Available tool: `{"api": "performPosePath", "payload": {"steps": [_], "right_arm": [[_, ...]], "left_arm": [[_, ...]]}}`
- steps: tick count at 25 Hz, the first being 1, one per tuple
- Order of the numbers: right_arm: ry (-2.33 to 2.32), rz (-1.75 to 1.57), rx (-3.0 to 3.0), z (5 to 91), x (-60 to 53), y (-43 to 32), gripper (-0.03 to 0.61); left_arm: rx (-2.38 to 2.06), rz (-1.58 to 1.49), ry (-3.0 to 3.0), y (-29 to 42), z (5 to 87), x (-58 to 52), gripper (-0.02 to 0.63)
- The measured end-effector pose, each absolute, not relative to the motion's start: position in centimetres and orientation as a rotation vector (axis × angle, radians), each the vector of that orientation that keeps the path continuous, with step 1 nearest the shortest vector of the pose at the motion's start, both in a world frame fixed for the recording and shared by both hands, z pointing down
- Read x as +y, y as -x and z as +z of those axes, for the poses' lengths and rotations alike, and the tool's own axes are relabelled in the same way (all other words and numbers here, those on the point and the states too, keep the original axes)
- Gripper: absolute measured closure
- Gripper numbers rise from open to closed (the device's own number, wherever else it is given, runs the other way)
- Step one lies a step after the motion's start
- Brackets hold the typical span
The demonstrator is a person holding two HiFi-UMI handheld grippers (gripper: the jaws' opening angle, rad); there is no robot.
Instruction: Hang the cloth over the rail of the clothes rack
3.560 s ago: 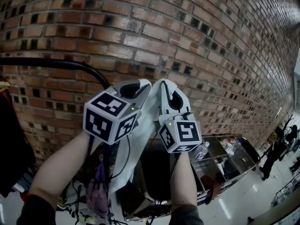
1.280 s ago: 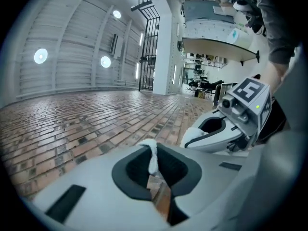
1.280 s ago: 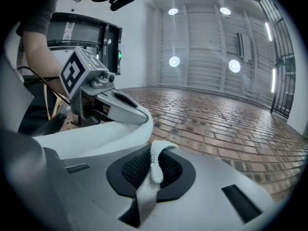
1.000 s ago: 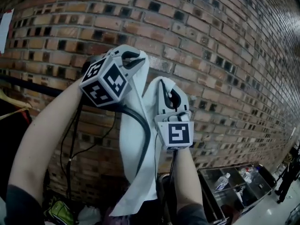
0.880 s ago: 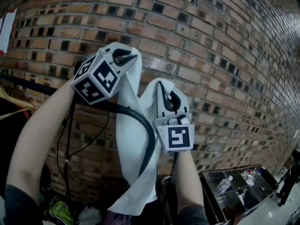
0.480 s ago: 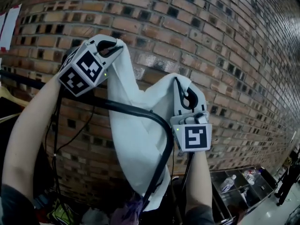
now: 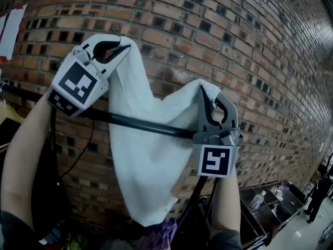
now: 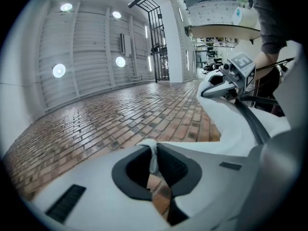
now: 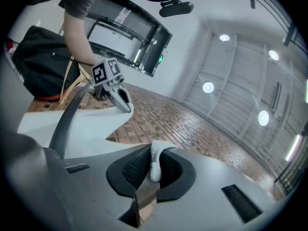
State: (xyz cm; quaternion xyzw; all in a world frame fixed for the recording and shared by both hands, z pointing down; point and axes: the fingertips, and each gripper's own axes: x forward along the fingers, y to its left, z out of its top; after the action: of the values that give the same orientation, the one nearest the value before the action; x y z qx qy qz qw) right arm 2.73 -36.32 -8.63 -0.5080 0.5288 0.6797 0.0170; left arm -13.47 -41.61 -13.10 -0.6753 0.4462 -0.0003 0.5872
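- The left gripper (image 7: 120, 47) is pinching one top corner of the white cloth (image 7: 151, 160), its jaws nearly closed on a thin fold.
- The right gripper (image 7: 204, 91) is clamping the other top corner (jaws almost together too).
- The cloth is sagging between them before the brick wall (image 7: 250, 61). The black rail (image 7: 156, 127) is crossing in front of it, and its lower end is hanging below.

Your head view is a bit dim and bends the brick wall (image 7: 218, 30) into a curve. Both gripper views have dark corners — round lights (image 8: 58, 70) glare white, and close parts look soft.
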Motion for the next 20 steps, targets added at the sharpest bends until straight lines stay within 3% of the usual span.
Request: {"api": "performPosePath", "payload": {"steps": [8,20], "right_arm": [[1.605,1.890,1.703,-7.4,-33.3,0.2,0.543],[1.338,1.399,1.588,-5.1,-20.9,-2.3,0.543]], "left_arm": [[1.099,0.023,1.571,21.0,-12.6,-38.1,0.566],[0.997,0.223,1.854,29.0,-7.1,-28.2,0.563]]}}
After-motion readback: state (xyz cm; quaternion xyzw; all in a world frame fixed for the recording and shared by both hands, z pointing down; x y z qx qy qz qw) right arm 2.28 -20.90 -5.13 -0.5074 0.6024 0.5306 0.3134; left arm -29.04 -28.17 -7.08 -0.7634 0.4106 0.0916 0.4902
